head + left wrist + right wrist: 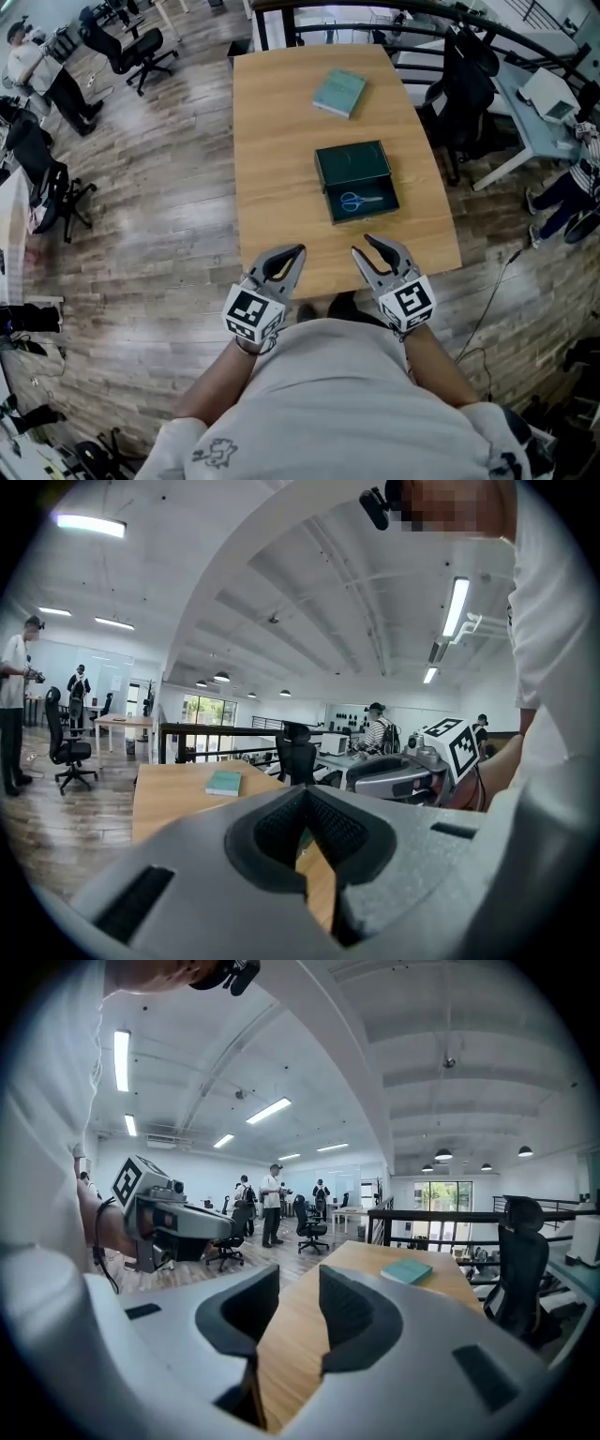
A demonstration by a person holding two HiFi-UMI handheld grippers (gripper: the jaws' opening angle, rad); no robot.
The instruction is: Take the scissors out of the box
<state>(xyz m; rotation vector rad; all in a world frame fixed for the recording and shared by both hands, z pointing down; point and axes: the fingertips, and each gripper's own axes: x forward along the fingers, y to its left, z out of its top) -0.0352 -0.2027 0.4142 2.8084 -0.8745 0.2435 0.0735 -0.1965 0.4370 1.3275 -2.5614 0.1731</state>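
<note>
Scissors (360,201) lying in the open box (352,167), nearer us than the box we hold left gripper (298,251), tips together on nothing, right gripper (366,246) slightly parted, empty

In their own views the left tongs (305,797) and right tongs (300,1281) hide the scissors (360,200) and nearly all the box (330,204), and in the head view they cover parts of the worktop's (281,169) near edge.
</note>
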